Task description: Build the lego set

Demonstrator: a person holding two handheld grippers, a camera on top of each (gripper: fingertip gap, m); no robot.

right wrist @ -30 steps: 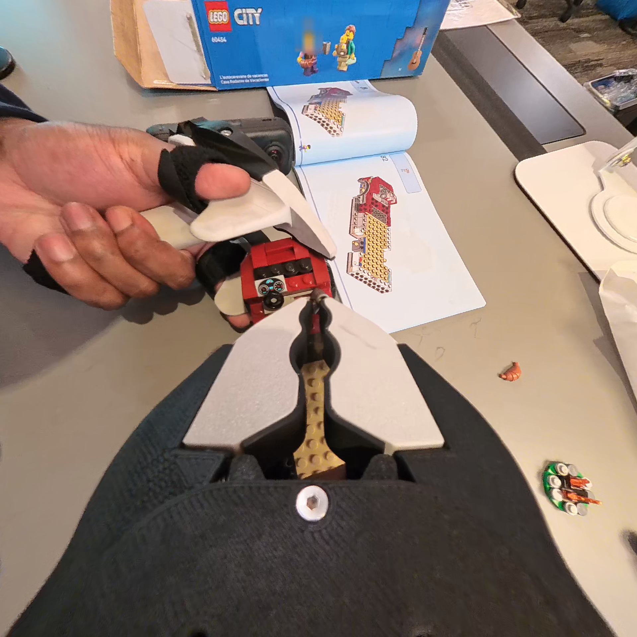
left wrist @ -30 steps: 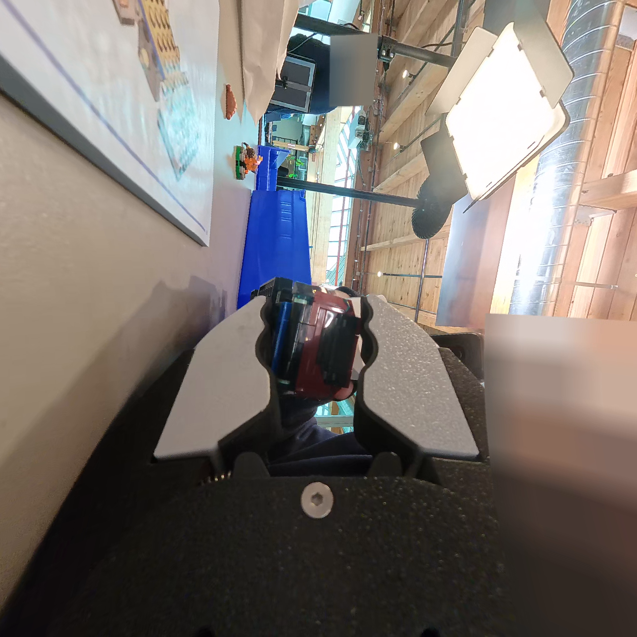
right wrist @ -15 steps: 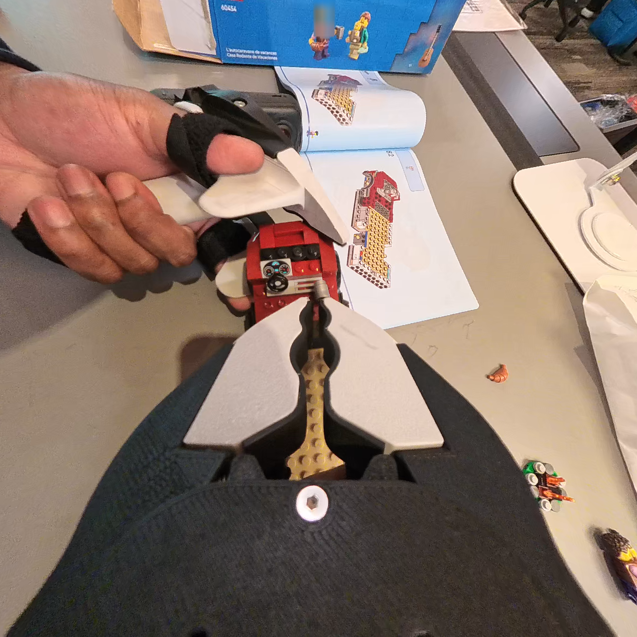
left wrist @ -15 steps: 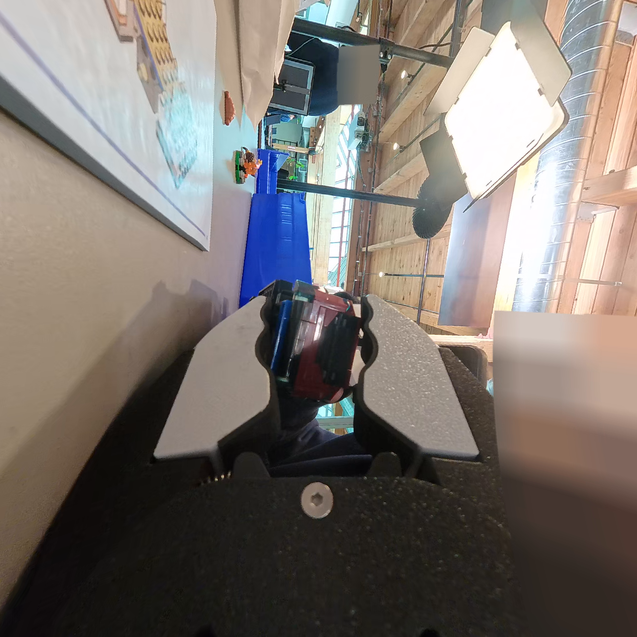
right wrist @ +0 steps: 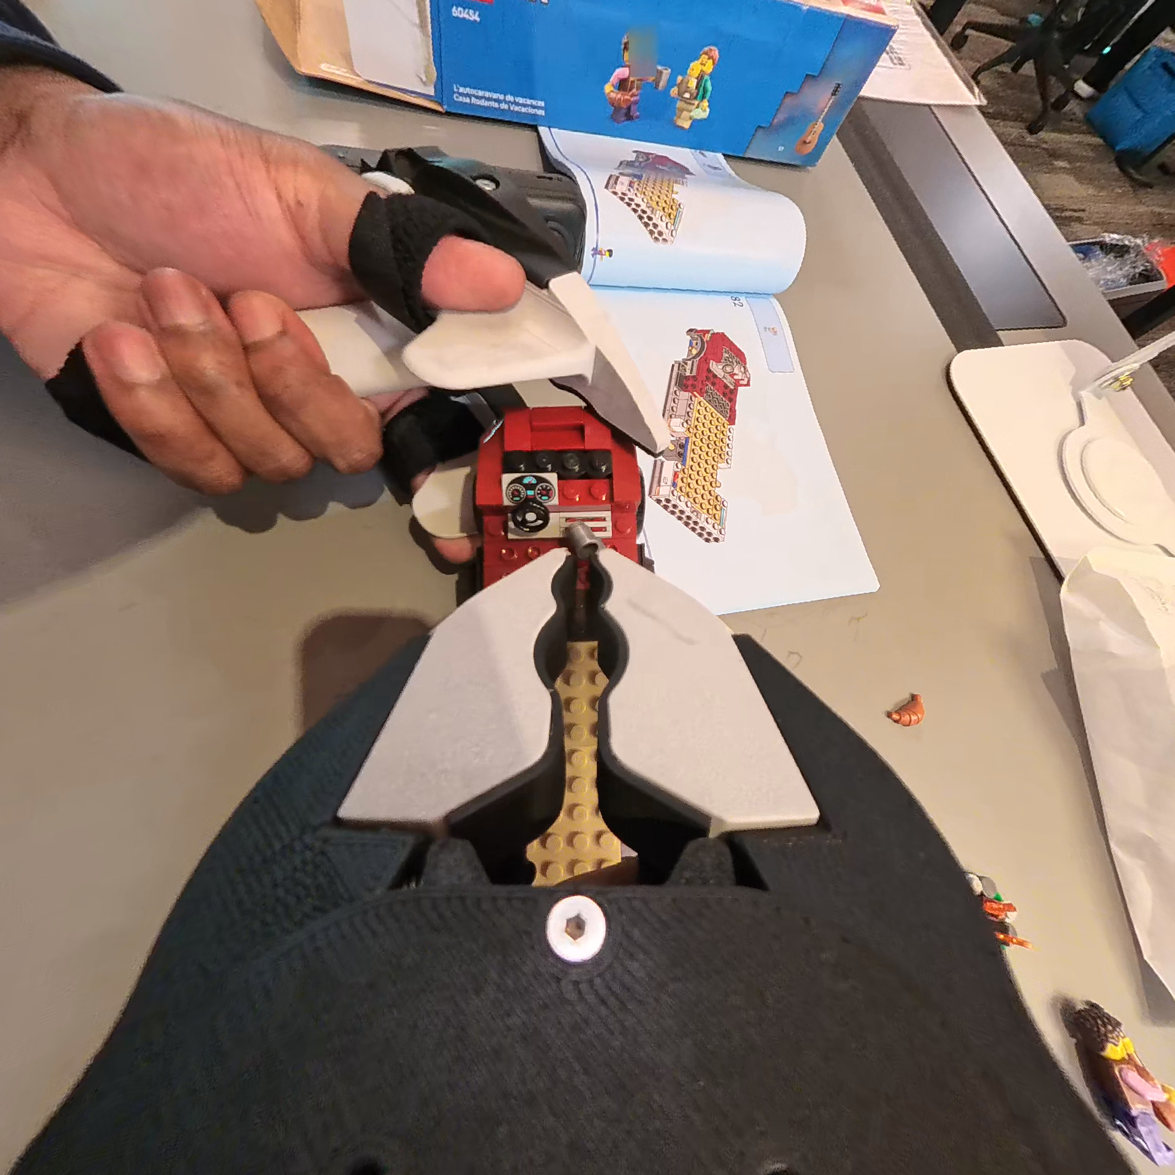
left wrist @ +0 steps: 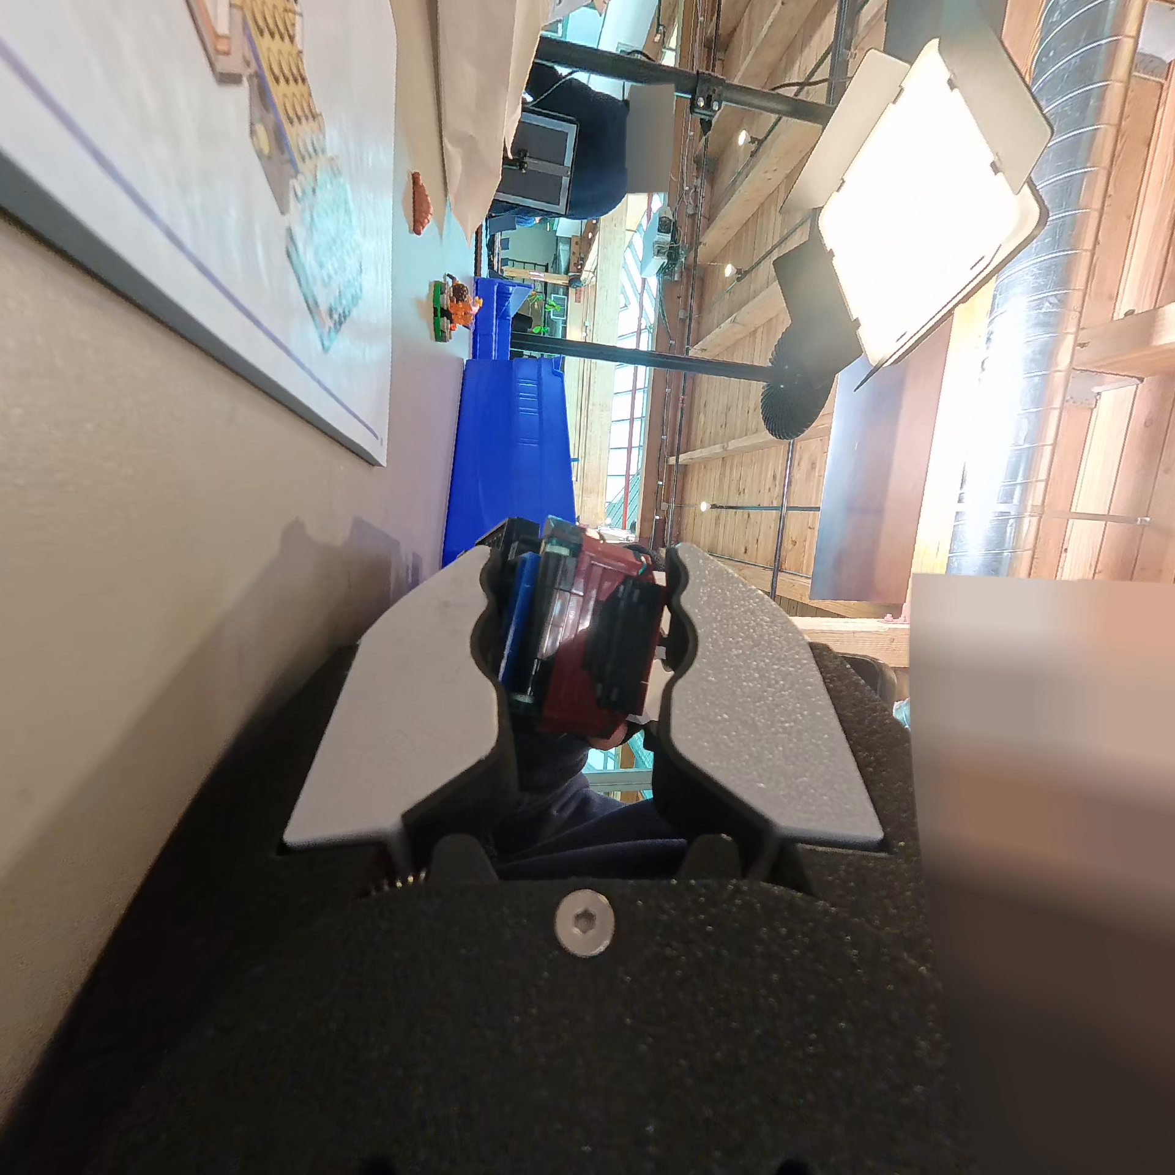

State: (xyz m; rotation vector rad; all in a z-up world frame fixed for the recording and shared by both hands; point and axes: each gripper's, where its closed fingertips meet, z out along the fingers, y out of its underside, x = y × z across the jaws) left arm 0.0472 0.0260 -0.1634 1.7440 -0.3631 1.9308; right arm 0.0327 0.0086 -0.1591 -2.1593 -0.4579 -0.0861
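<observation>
**Two hand-held grippers on a brick-built vehicle**

Left gripper (left wrist: 582, 610) — clamped across the red brick vehicle cab (left wrist: 585, 636), a pad against each side; turned on its side, low over the grey table (left wrist: 159, 572).
Right gripper (right wrist: 582, 559) — pressed nearly together, pinching a small grey peg (right wrist: 584, 537) at the tips, at the cab's dashboard, centre frame. Tan studded plate (right wrist: 575, 763) visible below, between the fingers.
Hand (right wrist: 191, 286) at upper left, working the left gripper.
Open instruction booklet (right wrist: 763, 477) just right of the cab; blue box (right wrist: 636, 57) along the top edge.
Brown croissant piece (right wrist: 906, 711) at right; small figure (right wrist: 1125, 1074) at lower right.
</observation>
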